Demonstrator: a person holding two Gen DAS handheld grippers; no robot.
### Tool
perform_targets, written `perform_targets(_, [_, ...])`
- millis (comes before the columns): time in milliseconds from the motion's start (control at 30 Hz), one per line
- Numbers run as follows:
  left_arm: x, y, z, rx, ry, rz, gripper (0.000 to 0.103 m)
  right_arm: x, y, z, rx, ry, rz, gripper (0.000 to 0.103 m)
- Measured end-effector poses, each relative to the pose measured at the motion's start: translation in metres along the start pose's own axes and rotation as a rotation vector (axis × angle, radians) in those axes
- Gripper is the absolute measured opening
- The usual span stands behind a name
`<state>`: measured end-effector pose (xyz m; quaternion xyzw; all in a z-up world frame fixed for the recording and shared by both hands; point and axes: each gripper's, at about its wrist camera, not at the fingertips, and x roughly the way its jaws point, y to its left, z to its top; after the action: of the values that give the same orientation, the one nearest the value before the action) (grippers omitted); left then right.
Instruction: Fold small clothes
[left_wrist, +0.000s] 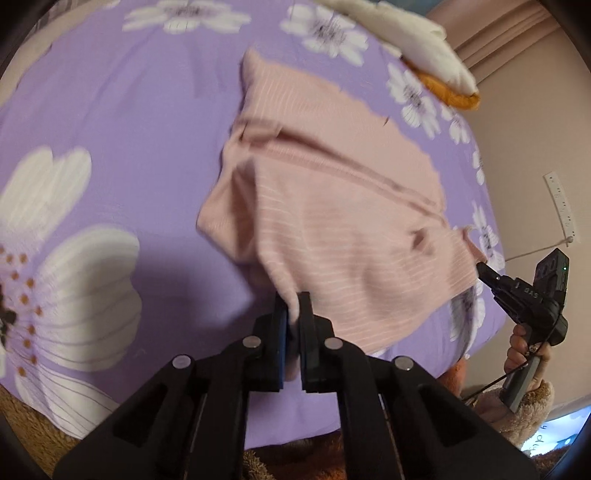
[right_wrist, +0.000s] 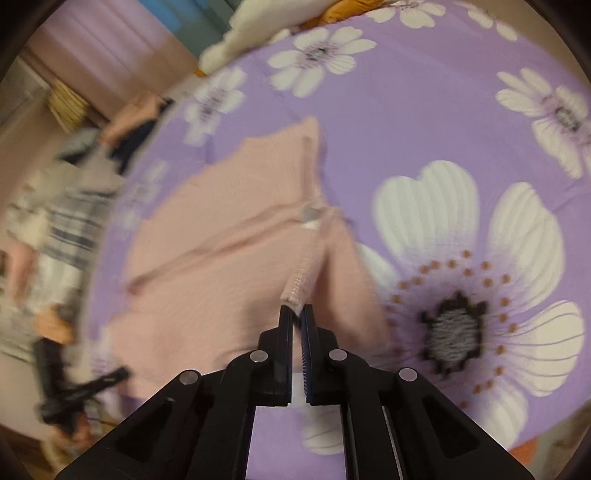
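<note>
A small pink garment (left_wrist: 332, 206) with thin white stripes lies partly lifted over the purple flowered bedsheet (left_wrist: 122, 129). My left gripper (left_wrist: 293, 301) is shut on the garment's near corner. My right gripper (right_wrist: 296, 312) is shut on another edge of the same garment (right_wrist: 221, 251), along a ribbed hem. The right gripper also shows in the left wrist view (left_wrist: 484, 269) at the garment's right corner. The left gripper shows blurred in the right wrist view (right_wrist: 118, 374) at the lower left. The cloth hangs stretched between both grippers.
A white and orange cloth pile (left_wrist: 424, 51) lies at the bed's far edge. A heap of striped and dark clothes (right_wrist: 74, 206) sits left of the bed in the right wrist view. A beige wall (left_wrist: 524, 110) stands beyond the bed.
</note>
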<state>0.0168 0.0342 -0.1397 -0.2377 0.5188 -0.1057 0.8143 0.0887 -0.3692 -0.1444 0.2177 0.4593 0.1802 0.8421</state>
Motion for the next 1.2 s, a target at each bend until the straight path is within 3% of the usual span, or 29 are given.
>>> perform_targets(33, [-0.006,-0.001,0.004,-0.002,-0.013,-0.024,0.004,-0.008,0.004,0.005,-0.002,-0.015,0.045,0.006])
perform_targets(267, [-0.037,-0.011,0.037,-0.018,-0.112,-0.125,0.003,-0.031,0.027,0.033,-0.041,-0.099,0.092,0.006])
perform_targets(567, [-0.039,0.001,0.099,-0.071,-0.189,-0.125,0.003,-0.021,0.034,0.065,-0.063,-0.116,0.060,0.006])
perform_targets(700, [-0.031,0.018,0.130,-0.117,-0.233,-0.075,0.001,-0.010,0.031,0.086,-0.035,-0.112,0.063,0.006])
perform_targets(867, [-0.002,0.041,0.160,-0.181,-0.197,-0.068,0.000,0.025,0.021,0.111,0.007,-0.074,-0.002,0.004])
perform_targets(1067, [0.022,0.041,0.154,-0.153,-0.091,-0.016,0.000,0.072,0.001,0.124,0.048,-0.002,-0.109,0.004])
perform_targets(1167, [0.018,0.039,0.142,-0.130,-0.054,-0.016,0.008,0.086,-0.007,0.124,0.058,0.019,-0.152,0.002])
perform_targets(1200, [0.015,0.038,0.138,-0.126,-0.053,-0.012,0.016,0.089,-0.008,0.124,0.057,0.019,-0.165,0.002])
